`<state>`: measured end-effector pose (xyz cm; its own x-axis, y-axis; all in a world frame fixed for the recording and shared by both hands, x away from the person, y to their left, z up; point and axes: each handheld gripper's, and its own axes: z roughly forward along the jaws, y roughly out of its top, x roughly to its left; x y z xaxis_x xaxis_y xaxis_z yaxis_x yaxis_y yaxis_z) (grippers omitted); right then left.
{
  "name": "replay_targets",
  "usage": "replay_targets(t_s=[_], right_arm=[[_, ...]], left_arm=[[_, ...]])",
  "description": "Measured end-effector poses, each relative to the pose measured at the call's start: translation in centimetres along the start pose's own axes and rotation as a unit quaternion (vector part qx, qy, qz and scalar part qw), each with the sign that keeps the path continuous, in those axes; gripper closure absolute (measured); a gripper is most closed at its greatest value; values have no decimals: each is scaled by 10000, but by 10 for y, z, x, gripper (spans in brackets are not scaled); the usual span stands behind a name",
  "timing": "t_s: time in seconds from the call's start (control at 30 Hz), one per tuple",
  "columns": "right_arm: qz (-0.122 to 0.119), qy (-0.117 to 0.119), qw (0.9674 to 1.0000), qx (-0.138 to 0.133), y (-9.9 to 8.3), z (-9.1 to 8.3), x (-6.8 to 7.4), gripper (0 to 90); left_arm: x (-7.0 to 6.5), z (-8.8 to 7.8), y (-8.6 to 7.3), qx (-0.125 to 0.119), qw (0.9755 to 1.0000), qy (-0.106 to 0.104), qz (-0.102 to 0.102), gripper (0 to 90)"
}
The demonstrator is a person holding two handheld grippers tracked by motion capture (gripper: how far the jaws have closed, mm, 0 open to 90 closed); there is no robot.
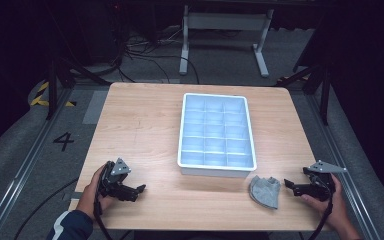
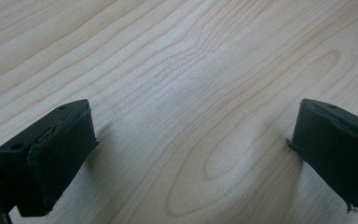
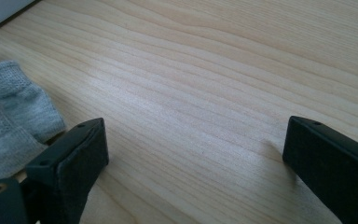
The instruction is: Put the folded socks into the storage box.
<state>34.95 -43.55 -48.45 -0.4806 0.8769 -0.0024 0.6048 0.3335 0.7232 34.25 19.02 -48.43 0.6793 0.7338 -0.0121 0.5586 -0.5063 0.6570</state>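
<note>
A crumpled grey cloth (image 1: 265,191) lies near the table's front edge, just right of the tray's front corner. In the right gripper view the grey cloth (image 3: 9,121) lies beside the left jaw. My right gripper (image 1: 291,187) rests low at the front right, just right of the cloth, and the right gripper (image 3: 193,154) is open over bare wood. My left gripper (image 1: 139,192) sits at the front left of the table, held in a hand. From its own camera the left gripper (image 2: 191,149) stands open above bare wood with nothing between its jaws.
A white tray (image 1: 217,166) with several small compartments stands in the middle of the wooden table (image 1: 140,125). Beyond the table stand a white desk frame (image 1: 225,30) and floor cables. Metal rails run along both sides.
</note>
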Motion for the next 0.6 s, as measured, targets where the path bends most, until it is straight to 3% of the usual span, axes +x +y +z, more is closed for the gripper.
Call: replay_targets(t_s=[0.2,0.27,0.6], right_arm=[[-13,7,10000,0,0,0,0,71],[7,19,10000,2,0,-1,0,73],[-53,141,9999,37,-10,-15,1,156]], left_arm=[[-4,-2,-3,-16,9998,114,-139,2],[-4,-4,-4,-30,9999,131,-60,2],[-8,-7,-9,-8,10000,39,-71,1]])
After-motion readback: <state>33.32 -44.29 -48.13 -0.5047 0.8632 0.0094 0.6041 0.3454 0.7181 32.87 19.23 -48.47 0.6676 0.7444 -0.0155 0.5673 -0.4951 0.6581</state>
